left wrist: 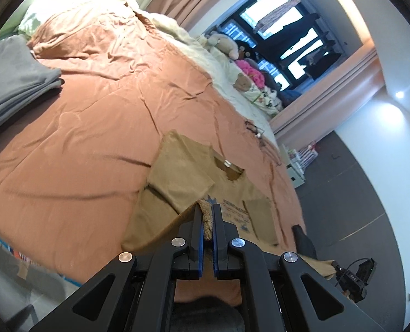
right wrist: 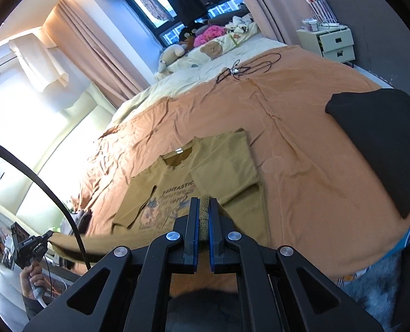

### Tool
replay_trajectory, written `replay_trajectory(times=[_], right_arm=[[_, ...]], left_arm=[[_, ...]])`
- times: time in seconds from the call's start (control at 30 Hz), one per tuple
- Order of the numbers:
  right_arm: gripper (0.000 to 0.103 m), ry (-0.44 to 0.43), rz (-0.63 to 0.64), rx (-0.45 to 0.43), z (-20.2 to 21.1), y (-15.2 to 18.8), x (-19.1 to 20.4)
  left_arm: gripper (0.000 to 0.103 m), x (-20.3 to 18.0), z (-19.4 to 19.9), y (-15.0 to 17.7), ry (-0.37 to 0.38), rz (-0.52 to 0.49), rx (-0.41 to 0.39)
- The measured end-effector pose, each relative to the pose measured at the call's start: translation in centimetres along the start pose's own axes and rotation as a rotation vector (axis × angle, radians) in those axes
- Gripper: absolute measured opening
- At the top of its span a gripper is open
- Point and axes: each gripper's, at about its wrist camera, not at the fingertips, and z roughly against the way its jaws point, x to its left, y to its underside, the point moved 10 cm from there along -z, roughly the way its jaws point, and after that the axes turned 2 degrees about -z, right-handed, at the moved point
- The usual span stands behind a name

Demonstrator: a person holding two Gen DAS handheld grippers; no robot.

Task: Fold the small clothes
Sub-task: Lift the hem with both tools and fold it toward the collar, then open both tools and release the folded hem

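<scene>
Each hand-held gripper, left (left wrist: 207, 207) and right (right wrist: 204, 200), pinches apparently the hem of the tan T-shirt (right wrist: 221, 163) on the bed (left wrist: 80, 138).

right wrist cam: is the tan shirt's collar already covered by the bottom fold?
No, the tan shirt's collar lies exposed on the bed while the right gripper holds the hem lifted.

Bed (left wrist: 75, 144), rumpled orange cover.
On it: tan t-shirt (left wrist: 177, 171) near foot edge, grey folded stack (left wrist: 11, 83), black garment (right wrist: 379, 144), tangled cable (right wrist: 243, 69), plush toys (right wrist: 177, 49) by window.
</scene>
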Motion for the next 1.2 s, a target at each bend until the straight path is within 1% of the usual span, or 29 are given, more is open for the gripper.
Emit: replay_trajectory(times=[0.17, 0.33, 0.5, 0.7, 0.83, 0.87, 0.9, 0.93, 0.97, 1.0, 1.03, 1.07, 1.1, 1.2], right_arm=[[0.002, 0.031, -0.009, 0.042, -3.9, -1.5, -0.3], [0.002, 0.06, -0.025, 0.08, -7.5, -3.1, -1.3], [0.002, 0.082, -0.036, 0.122, -11.3, -4.8, -2.3], [0.003, 0.114, -0.03, 0.163, -15.9, -6.5, -3.2], [0.004, 0.135, -0.03, 0.178, -18.5, -7.0, -4.1], [0.005, 0.147, -0.026, 0.183, -19.0, -7.1, -4.3], [0.007, 0.176, -0.019, 0.187, -19.6, -7.2, -4.7], [0.012, 0.2, -0.016, 0.184, -19.9, -7.3, -5.0], [0.024, 0.206, -0.015, 0.178, -20.1, -7.5, -5.2], [0.034, 0.204, -0.018, 0.164, -20.1, -7.8, -5.3], [0.059, 0.201, -0.019, 0.153, -20.1, -7.7, -5.1], [0.07, 0.199, -0.016, 0.139, -19.9, -7.8, -5.0], [0.07, 0.2, -0.004, 0.122, -19.4, -7.8, -4.9], [0.07, 0.184, 0.029, 0.133, -18.6, -6.8, -4.5]], left_arm=[[0.004, 0.9, -4.4, -1.7, -0.036, 0.003, 0.051], [0.004, 2.2, -8.9, -3.0, -0.077, -0.003, 0.104], [0.004, 3.8, -13.8, -4.2, -0.131, -0.017, 0.153], [0.004, 5.8, -18.5, -5.0, -0.19, -0.025, 0.203], [0.005, 7.4, -21.3, -5.4, -0.228, -0.029, 0.232], [0.009, 7.7, -21.7, -5.4, -0.243, -0.034, 0.238], [0.016, 8.1, -22.3, -5.5, -0.259, -0.04, 0.249], [0.021, 8.4, -22.6, -5.6, -0.264, -0.042, 0.252], [0.032, 8.6, -22.8, -5.7, -0.27, -0.047, 0.25], [0.039, 8.8, -22.9, -5.8, -0.279, -0.056, 0.246], [0.042, 8.7, -22.8, -6.0, -0.287, -0.067, 0.239], [0.048, 8.7, -22.7, -6.1, -0.29, -0.079, 0.234], [0.052, 8.6, -22.5, -6.2, -0.292, -0.09, 0.23], [0.054, 8.4, -21.6, -6.1, -0.305, -0.132, 0.227]])
